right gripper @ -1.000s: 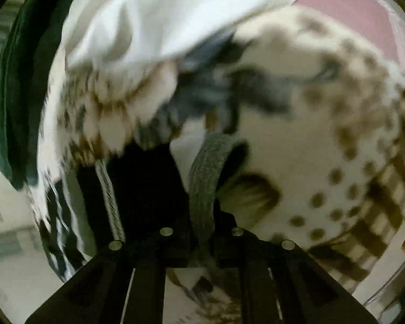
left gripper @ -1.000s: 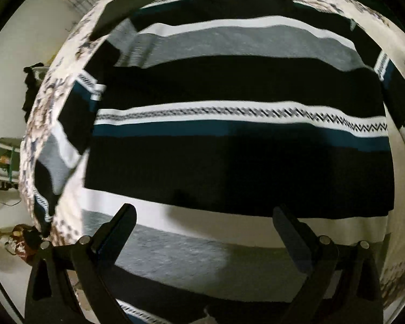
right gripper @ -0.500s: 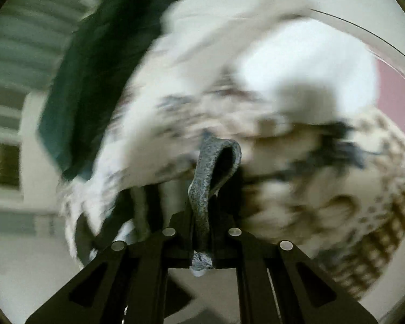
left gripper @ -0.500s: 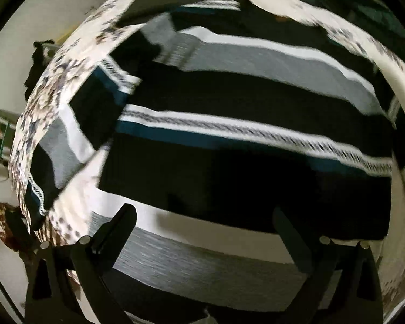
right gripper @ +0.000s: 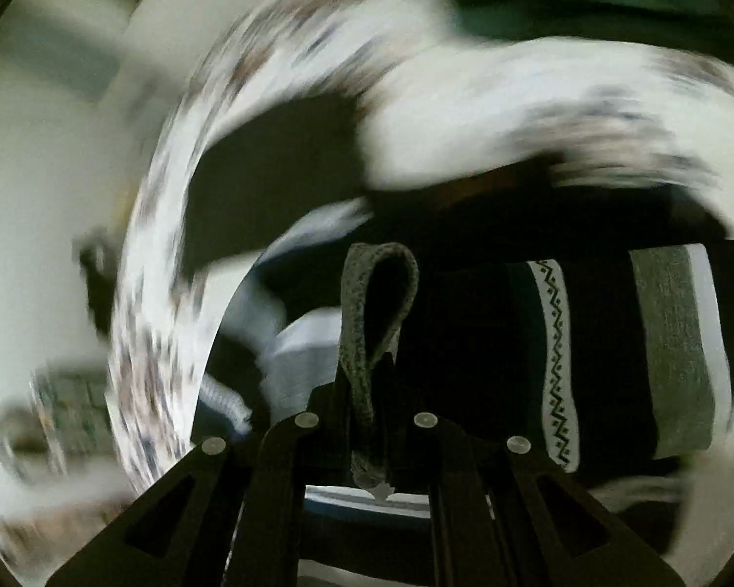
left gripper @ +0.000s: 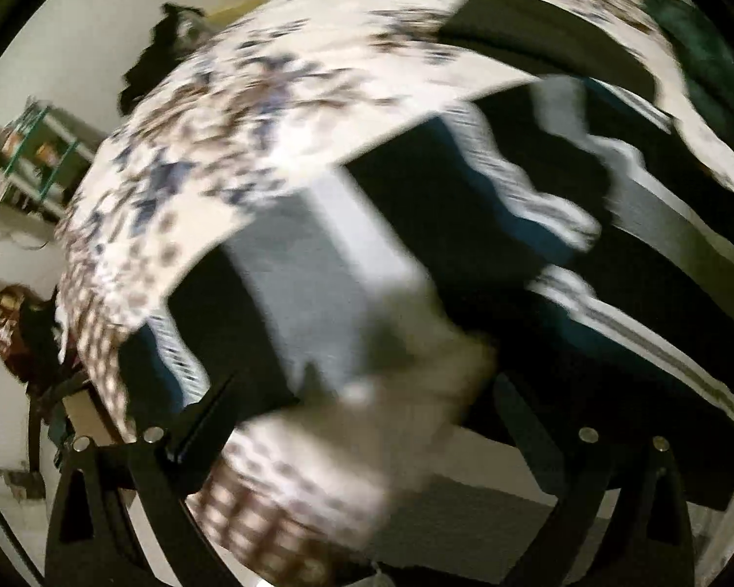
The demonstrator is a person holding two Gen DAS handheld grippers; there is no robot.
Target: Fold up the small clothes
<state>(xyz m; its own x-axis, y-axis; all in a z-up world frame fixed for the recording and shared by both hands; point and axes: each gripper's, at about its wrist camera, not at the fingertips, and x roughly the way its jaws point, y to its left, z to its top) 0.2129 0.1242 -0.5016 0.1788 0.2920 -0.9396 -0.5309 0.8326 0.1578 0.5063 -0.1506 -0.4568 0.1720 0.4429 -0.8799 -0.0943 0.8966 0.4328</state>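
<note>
**Striped sweater part-lifted on patterned bedcover; both views heavily blurred**

The striped sweater point(left gripper: 587, 293), banded in black, grey, white and teal, lies on a patterned bedcover point(left gripper: 230, 112) and fills the centre and right of the left wrist view. One sleeve point(left gripper: 288, 283) runs diagonally from centre toward lower left, across the bedcover. Its outline is smeared by motion blur, and its end cannot be made out.

In the right wrist view the same sweater point(right gripper: 670, 352) occupies the right and centre of the frame, its zigzag band legible, its lower edge cut off by the gripper body. A grey knitted edge of the garment point(right gripper: 377, 323) stands up as a narrow loop at frame centre. The right gripper point(right gripper: 372, 440) has its fingers drawn fully together on this loop, the fabric passing down between them.

The left gripper point(left gripper: 362, 401) has its fingers set wide apart at the bottom of its frame, nothing held. A pale blurred mass of patterned cloth point(left gripper: 367, 440) crosses the gap between them; whether it touches either finger cannot be determined.

Surroundings: a dark green cloth point(left gripper: 699, 54) at upper right, partly cut off by the lens rim. A shelf unit point(left gripper: 29, 156) at far left, contents illegible. The left half of the right wrist view is too smeared to identify anything beyond bedcover pattern.
</note>
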